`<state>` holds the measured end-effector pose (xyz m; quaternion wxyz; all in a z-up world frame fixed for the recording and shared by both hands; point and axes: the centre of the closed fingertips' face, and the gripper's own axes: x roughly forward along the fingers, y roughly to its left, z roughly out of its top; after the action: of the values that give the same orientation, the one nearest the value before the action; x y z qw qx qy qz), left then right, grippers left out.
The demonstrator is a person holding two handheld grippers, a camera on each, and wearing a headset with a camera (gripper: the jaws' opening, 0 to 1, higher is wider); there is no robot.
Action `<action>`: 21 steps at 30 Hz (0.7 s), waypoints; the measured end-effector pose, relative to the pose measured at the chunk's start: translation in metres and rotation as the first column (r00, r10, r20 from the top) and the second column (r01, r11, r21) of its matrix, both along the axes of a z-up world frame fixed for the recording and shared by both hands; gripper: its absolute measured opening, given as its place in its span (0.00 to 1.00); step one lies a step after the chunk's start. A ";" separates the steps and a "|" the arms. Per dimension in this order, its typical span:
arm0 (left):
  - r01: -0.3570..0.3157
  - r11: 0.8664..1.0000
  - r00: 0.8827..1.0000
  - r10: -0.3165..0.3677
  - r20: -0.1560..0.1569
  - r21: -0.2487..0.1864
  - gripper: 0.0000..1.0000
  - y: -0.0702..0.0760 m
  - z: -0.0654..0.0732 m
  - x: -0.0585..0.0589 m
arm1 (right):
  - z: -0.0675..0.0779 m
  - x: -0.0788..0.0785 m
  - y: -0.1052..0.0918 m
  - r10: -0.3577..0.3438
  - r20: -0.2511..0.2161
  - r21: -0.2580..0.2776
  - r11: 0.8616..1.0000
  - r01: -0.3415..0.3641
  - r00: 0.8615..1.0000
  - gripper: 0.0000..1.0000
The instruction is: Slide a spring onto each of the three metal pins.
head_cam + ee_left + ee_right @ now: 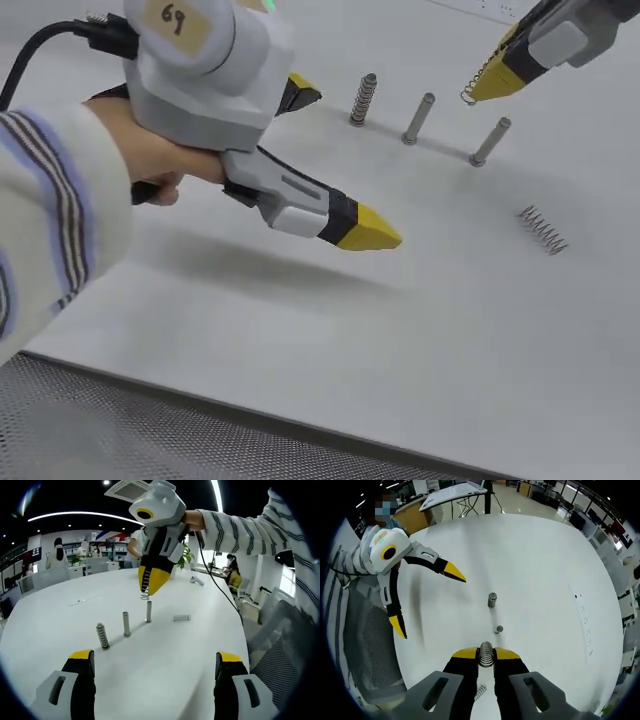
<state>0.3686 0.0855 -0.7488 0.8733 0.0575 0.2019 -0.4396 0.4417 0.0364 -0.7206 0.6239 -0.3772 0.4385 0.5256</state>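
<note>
1. Your right gripper (486, 655) has its jaws pressed together on the held spring (486, 654), which is pinched between the yellow tips.
2. From those tips the held spring hangs with its long axis close to upright and its free end pointing down. That end sits just above the top of the end pin (148, 611), apart from it.
3. That pin stands upright at one end of a row of three. The bare middle pin (126, 624) is next along, and the far pin (370, 79) already wears a fitted spring (362, 103).
4. A loose spring (541, 229) lies on its side on the white table (300, 350), near the end pin and off to the side of the row.
5. Your left gripper (345, 167) hovers above the table with its jaws spread wide. It is on the far pin's side of the row and well apart from the pin under the held spring.
</note>
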 end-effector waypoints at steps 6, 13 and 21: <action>-0.008 1.000 1.000 0.008 0.009 -0.001 0.98 -0.001 0.005 0.002 | -0.006 0.008 0.002 0.021 0.022 -0.030 0.999 -0.020 1.000 0.08; -0.018 1.000 1.000 0.018 0.005 -0.002 0.98 0.003 0.005 0.006 | -0.015 0.013 0.010 0.054 0.028 -0.048 0.997 -0.052 0.998 0.08; -0.014 1.000 1.000 0.014 0.003 0.010 0.98 0.005 0.002 0.005 | -0.023 0.023 0.019 0.076 0.057 -0.065 0.995 -0.072 0.995 0.08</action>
<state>0.3739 0.0902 -0.7467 0.8764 0.0609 0.2032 -0.4323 0.4645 0.0554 -0.7434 0.6046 -0.4282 0.4218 0.5227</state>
